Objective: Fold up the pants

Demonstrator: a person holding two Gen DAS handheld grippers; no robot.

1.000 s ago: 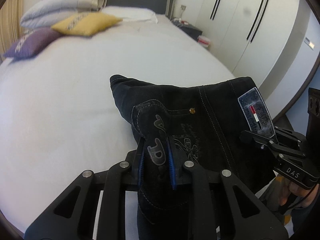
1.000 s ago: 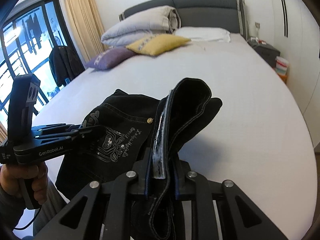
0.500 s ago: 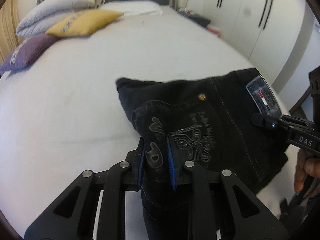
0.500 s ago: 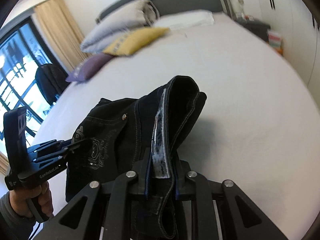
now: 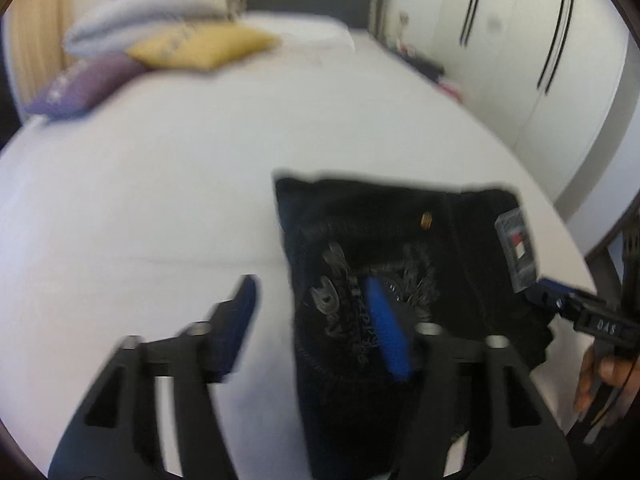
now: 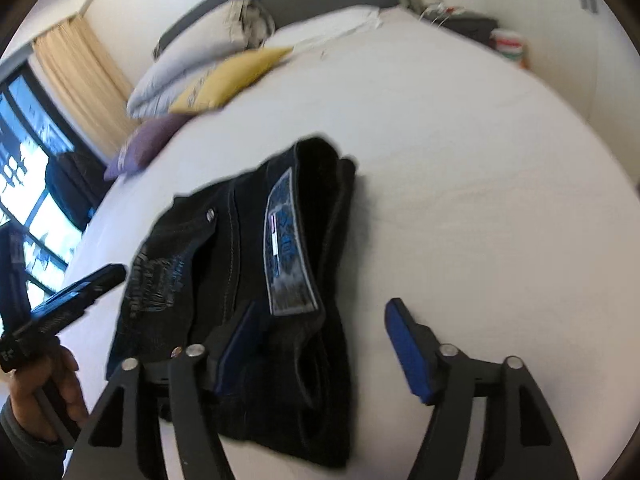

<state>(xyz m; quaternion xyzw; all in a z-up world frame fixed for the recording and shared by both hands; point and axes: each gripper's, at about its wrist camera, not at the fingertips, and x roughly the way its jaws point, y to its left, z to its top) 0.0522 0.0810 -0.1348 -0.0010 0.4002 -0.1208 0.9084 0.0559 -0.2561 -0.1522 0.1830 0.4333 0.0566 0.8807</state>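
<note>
The black pants (image 5: 400,240) lie folded on the white bed (image 5: 160,200), with a grey brand label (image 5: 518,248) near their right end. My left gripper (image 5: 310,284) hovers low over their left edge; its jaws are opening, and the cloth between them is not pressed. In the right wrist view the pants (image 6: 224,248) and label (image 6: 288,240) lie flat. My right gripper (image 6: 322,308) is over their right end, jaws opening, one pad above the cloth and one above the sheet. A person's hand (image 6: 48,384) holds the left gripper's handle.
A yellow cushion (image 5: 204,46), a purple cushion (image 5: 80,88) and a folded duvet (image 5: 160,12) sit at the head of the bed. White wardrobe doors (image 5: 540,40) stand to the right. A window (image 6: 24,200) and beige curtain (image 6: 80,80) are to the left.
Both grippers were shut on bunched folds of the pants and held them raised. Both have lowered, their jaws have spread, and the pants now rest flat on the bed.
</note>
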